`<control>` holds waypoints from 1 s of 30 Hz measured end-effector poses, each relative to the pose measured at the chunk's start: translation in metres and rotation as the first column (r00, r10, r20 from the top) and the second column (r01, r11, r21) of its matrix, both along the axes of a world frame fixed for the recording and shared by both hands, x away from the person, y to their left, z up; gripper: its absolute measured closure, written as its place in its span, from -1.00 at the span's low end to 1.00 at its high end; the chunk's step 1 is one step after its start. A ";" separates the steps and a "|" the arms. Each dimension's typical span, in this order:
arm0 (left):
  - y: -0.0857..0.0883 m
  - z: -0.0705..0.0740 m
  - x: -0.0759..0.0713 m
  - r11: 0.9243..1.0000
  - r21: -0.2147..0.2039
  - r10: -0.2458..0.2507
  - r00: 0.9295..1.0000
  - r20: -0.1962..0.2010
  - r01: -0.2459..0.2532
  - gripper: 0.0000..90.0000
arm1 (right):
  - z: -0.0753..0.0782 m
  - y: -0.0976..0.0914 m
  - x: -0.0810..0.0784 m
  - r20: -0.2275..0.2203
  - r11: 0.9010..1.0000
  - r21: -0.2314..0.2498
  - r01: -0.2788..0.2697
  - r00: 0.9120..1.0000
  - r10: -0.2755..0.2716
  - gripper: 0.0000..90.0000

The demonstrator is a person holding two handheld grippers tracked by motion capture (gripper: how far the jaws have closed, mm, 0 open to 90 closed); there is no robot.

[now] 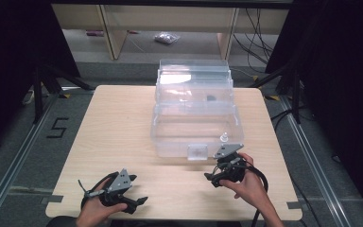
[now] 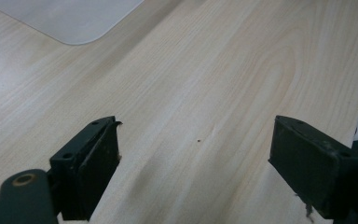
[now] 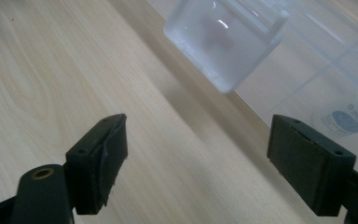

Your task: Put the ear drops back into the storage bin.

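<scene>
Hovering wide open and empty, right gripper [image 1: 220, 173] near the clear box's latch [image 1: 197, 152], left gripper [image 1: 134, 203] idle on the table [image 1: 118, 127].

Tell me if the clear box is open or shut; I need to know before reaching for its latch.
Cannot tell for sure. The clear box looks shut: its latch sits on the front wall, facing the right gripper, whose fingers are apart.

Bare table [image 1: 123, 137] lies open left of the clear box [image 1: 196, 127], which blocks the middle
</scene>
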State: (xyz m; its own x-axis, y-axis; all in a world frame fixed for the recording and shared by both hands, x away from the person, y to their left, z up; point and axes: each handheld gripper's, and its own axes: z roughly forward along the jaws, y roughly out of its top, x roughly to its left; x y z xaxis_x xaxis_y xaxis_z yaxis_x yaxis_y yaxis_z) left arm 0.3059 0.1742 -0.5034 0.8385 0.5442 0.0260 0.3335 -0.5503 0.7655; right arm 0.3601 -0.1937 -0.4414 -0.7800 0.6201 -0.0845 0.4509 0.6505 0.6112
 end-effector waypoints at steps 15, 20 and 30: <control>0.000 0.001 0.000 1.000 0.006 -0.003 1.000 0.002 0.003 -0.66 | -0.014 -0.001 -0.006 -0.019 1.000 0.011 -0.010 1.000 0.010 -0.52; 0.001 0.001 0.001 1.000 0.016 -0.007 1.000 0.006 0.007 -0.66 | -0.017 -0.002 -0.008 -0.005 1.000 0.023 -0.006 1.000 0.006 -0.52; 0.001 0.000 0.001 1.000 0.017 -0.006 1.000 0.005 0.006 -0.66 | -0.020 -0.011 -0.013 -0.005 0.998 0.054 0.029 1.000 -0.029 -0.52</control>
State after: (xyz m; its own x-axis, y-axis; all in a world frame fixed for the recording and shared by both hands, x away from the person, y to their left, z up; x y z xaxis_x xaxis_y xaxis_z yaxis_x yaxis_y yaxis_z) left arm 0.3066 0.1751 -0.5030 0.8417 0.5384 0.0397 0.3261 -0.5656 0.7575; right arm 0.3470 -0.2049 -0.4618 -0.7621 0.6457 -0.0477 0.4712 0.6036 0.6431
